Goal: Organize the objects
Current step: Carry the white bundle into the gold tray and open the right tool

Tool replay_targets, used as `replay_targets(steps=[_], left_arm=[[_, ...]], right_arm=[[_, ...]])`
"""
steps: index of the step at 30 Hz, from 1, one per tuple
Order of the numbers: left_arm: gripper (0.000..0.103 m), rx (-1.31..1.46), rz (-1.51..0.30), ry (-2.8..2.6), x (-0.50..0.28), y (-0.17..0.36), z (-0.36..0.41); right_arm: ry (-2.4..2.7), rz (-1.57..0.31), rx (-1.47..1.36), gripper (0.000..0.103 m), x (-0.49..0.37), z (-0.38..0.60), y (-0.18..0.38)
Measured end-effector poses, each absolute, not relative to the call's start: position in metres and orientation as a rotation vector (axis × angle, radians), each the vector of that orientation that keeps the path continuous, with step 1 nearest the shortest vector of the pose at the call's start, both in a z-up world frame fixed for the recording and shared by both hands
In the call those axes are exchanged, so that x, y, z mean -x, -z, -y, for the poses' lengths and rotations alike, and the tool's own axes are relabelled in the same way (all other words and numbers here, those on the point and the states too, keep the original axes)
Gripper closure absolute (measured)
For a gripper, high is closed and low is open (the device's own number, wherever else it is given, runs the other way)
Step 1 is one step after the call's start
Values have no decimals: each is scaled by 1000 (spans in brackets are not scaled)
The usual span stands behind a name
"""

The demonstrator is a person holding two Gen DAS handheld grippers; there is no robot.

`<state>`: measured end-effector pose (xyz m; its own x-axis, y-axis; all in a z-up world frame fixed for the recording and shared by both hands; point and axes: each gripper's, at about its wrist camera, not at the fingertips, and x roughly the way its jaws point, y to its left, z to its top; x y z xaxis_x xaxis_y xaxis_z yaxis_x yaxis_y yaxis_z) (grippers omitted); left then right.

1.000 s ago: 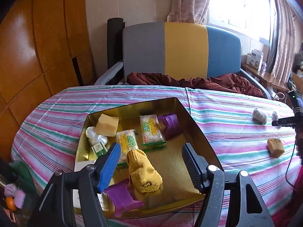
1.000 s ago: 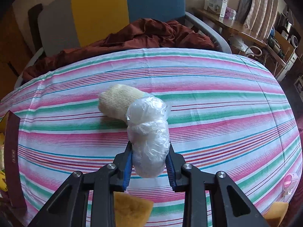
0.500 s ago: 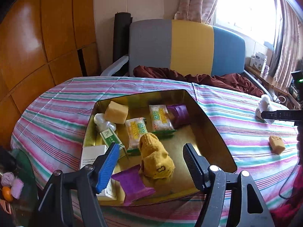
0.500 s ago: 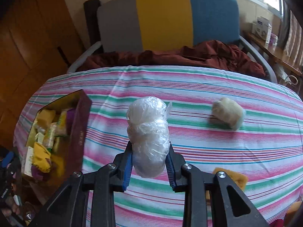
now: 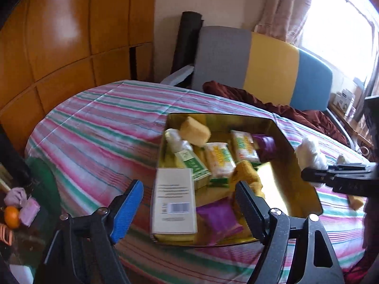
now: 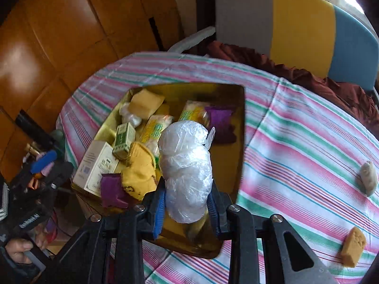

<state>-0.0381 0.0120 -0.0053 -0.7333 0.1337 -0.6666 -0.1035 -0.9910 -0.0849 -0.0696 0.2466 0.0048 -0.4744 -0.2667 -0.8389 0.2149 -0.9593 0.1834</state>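
A gold tin box (image 5: pixel 305 189) (image 6: pixel 239 142) on the striped table holds a yellow sock (image 6: pixel 139 175), purple packets, snack packs, a white carton (image 5: pixel 174 203), a green box and a sponge. My right gripper (image 6: pixel 186 203) is shut on a clear-plastic-wrapped white bundle (image 6: pixel 186 165) and holds it above the box's right part; the bundle also shows in the left wrist view (image 5: pixel 310 152). My left gripper (image 5: pixel 189 201) is open and empty, above the box's near left corner.
A cream sock (image 6: pixel 368 177) and a tan sponge (image 6: pixel 353 243) lie on the cloth right of the box. A grey, yellow and blue chair (image 5: pixel 260 64) with a maroon cloth stands behind the table. Wooden panels are at the left. Clutter (image 5: pixel 14 210) lies below the table's left edge.
My right gripper carried the wrapped bundle left from the open cloth to above the box. My left gripper drifted left and back, still open.
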Motion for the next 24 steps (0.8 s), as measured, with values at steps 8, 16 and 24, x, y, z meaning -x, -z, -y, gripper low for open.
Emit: replay_targets(steps=[8,16,24], left_arm=[[18,1134,172,-2825,43,16,16],[14,1121,184,-2781,45,20,15],[12,1059,122,-2799,37,9,3]], right_arm=[[2409,-42,-1583,70,91,-209,36],[2357,-50,-1631,59,90,-202,52],[2426,15,-1515,58,71,-219,23]])
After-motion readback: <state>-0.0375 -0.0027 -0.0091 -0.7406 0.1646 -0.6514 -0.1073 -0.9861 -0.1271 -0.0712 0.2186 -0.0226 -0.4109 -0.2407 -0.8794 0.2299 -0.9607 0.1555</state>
